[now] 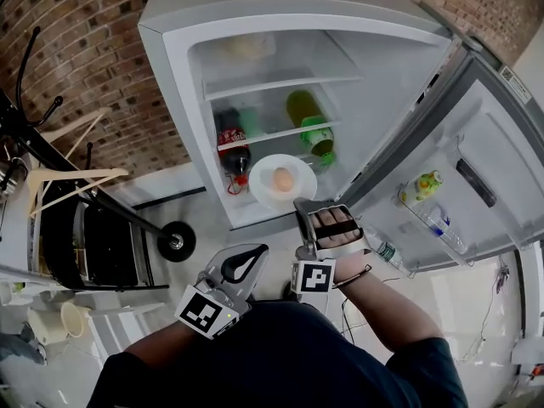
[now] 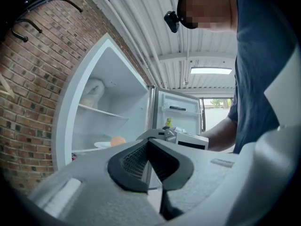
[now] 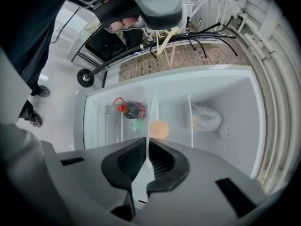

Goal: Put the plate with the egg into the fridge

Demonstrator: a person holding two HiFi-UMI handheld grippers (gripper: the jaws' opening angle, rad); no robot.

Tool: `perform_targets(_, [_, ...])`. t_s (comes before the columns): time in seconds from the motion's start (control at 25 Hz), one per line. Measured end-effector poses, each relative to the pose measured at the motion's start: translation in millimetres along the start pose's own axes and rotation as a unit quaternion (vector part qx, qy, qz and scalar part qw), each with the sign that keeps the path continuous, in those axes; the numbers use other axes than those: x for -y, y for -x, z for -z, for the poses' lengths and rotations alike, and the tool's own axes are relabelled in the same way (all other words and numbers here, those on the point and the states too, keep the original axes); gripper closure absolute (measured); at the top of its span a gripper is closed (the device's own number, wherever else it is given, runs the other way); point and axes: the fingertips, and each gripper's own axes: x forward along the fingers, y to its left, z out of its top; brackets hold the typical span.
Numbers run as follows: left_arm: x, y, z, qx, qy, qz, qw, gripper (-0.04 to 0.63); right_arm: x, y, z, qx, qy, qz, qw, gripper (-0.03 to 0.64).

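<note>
Two claws are here, but only one has work now. Your left claw (image 2: 148, 145) is outside the fridge (image 1: 174, 75), low in front of it. Its jaws are pressed together with nothing between them, and it is best left there, away from the opening.

Deeper inside the fridge, at the left, stands a cola bottle (image 1: 232, 150). The plate (image 1: 265, 192) is at the front of the fridge's lower part and comes partly out past the front edge. The egg (image 1: 283, 179) sits near its middle. I cannot tell if the plate already rests on the shelf or hangs just above it. Deeper inside at the right stands a green bottle (image 1: 313, 127).

Your right claw (image 1: 304, 204) is narrow, clamped on the rim of the plate that faces out of the fridge. Hold the plate level so the egg does not roll, and push it straight in, toward the gap between the two bottles. Only when the whole plate is carried by the shelf should you let the jaws part.

The fridge door (image 1: 489, 155) stands open at the right, so mind your forearm beside it.
</note>
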Motion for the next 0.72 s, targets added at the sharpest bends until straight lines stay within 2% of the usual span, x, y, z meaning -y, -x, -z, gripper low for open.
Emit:
perform_targets(0.52, [-23, -28, -9, 0.015, -0.011, -0.033, 0.9993, 0.592, 14, -64, 26, 0.001, 0.01, -0.008, 1.0, 0.595])
perform_targets(0.72, [-30, -27, -6, 0.012, 0.001, -0.048, 0.9988, 0.592, 6, -83, 32, -0.001, 0.011, -0.019, 1.0, 0.595])
